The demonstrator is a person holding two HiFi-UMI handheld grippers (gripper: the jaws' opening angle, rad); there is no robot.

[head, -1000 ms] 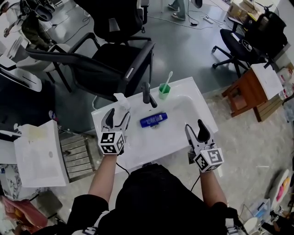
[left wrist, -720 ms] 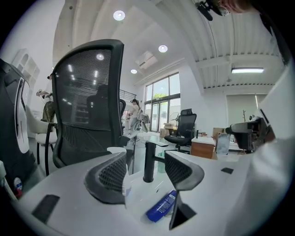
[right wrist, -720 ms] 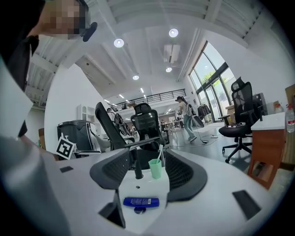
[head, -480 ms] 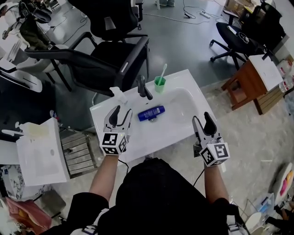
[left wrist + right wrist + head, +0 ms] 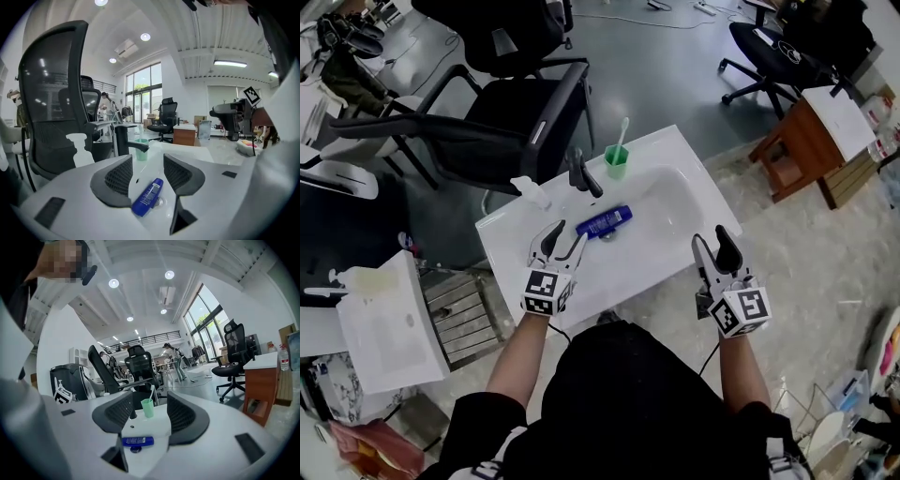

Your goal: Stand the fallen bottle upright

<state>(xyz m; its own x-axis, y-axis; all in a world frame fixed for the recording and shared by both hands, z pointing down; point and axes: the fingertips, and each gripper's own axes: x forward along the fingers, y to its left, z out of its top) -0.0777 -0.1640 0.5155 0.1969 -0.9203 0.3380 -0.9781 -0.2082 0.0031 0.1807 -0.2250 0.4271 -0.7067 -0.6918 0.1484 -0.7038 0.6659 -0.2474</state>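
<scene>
A blue bottle [image 5: 604,222] lies on its side in the white washbasin [image 5: 682,161], over the drain. In the left gripper view the bottle [image 5: 147,197] lies just ahead of and below my jaws, cap end away. My left gripper [image 5: 562,242] hovers at the basin's near left edge, short of the bottle. It is open, its jaws have just been closing, and nothing is between them. My right gripper [image 5: 711,246] hangs at the basin's near right corner, open and empty, its jaws also just narrowed. In the right gripper view the bottle [image 5: 137,441] lies crosswise ahead.
A green cup [image 5: 616,161] with a toothbrush, a black faucet [image 5: 581,174] and a white pump bottle [image 5: 530,192] stand along the basin's far rim. Black office chairs [image 5: 487,122] stand beyond it, a wooden cabinet [image 5: 797,155] at the right, another white basin [image 5: 384,319] at the left.
My left gripper has moved right and forward over the basin's near edge, closer to the bottle, with its jaws narrower. My right gripper has shifted slightly rightward.
</scene>
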